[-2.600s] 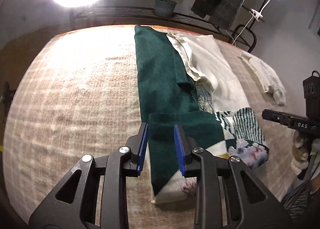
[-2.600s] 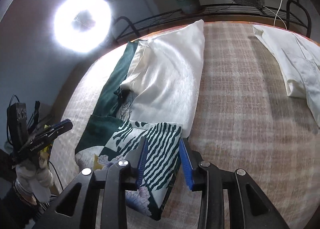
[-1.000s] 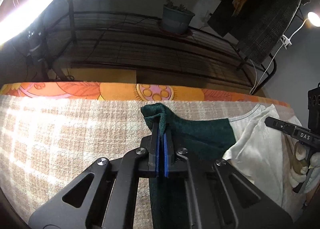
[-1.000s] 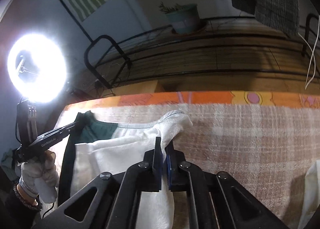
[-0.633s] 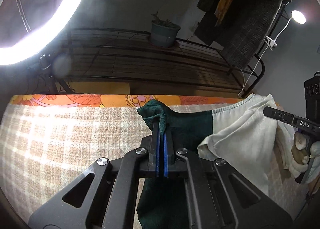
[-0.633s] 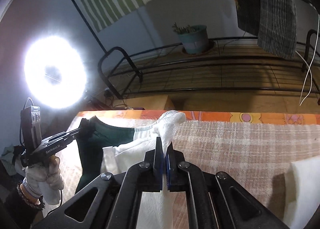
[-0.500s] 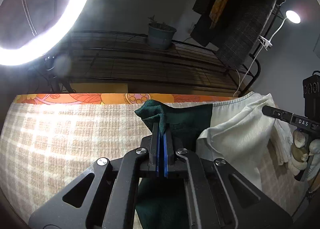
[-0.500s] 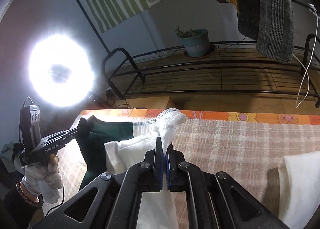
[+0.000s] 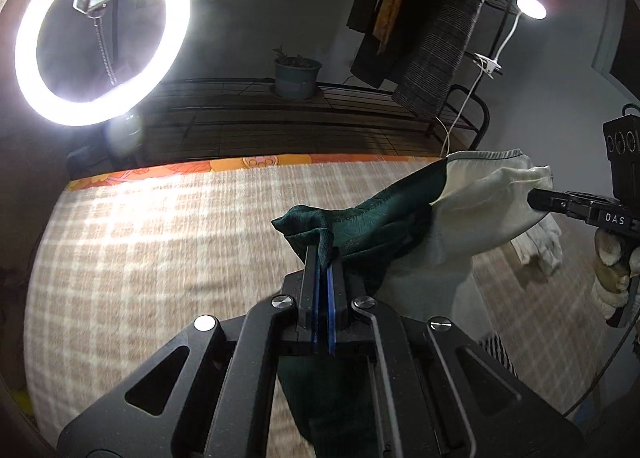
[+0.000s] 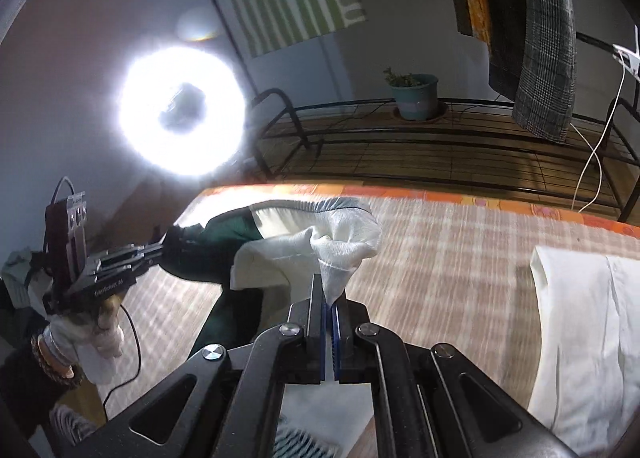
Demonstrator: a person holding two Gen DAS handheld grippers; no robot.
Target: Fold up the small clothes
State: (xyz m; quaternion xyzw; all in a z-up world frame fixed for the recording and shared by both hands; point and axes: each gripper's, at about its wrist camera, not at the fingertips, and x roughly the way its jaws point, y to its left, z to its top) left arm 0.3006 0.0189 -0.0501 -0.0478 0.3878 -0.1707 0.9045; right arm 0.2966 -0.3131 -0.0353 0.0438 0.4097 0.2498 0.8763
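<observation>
A small garment point(image 9: 400, 218), dark green on one side and cream white on the other, is held up between both grippers above the checked beige bed cover point(image 9: 160, 250). My left gripper point(image 9: 322, 258) is shut on its green corner. My right gripper point(image 10: 330, 294) is shut on its white corner point(image 10: 340, 254). The rest of the garment hangs down below the jaws. In the right wrist view the left gripper point(image 10: 160, 248) shows at the left, pinching the green end point(image 10: 224, 242). In the left wrist view the right gripper point(image 9: 536, 198) shows at the right.
Another cream garment point(image 10: 592, 330) lies on the cover at the right. A ring light point(image 9: 100, 30) stands at the left. A black metal rack point(image 9: 320, 114) with a potted plant point(image 9: 298, 74) runs behind the bed. Clothes point(image 10: 540, 38) hang above it.
Both grippers have closed on the garment's far corners, lifted them off the bed and drawn them back and upward. The garment now hangs in the air between them.
</observation>
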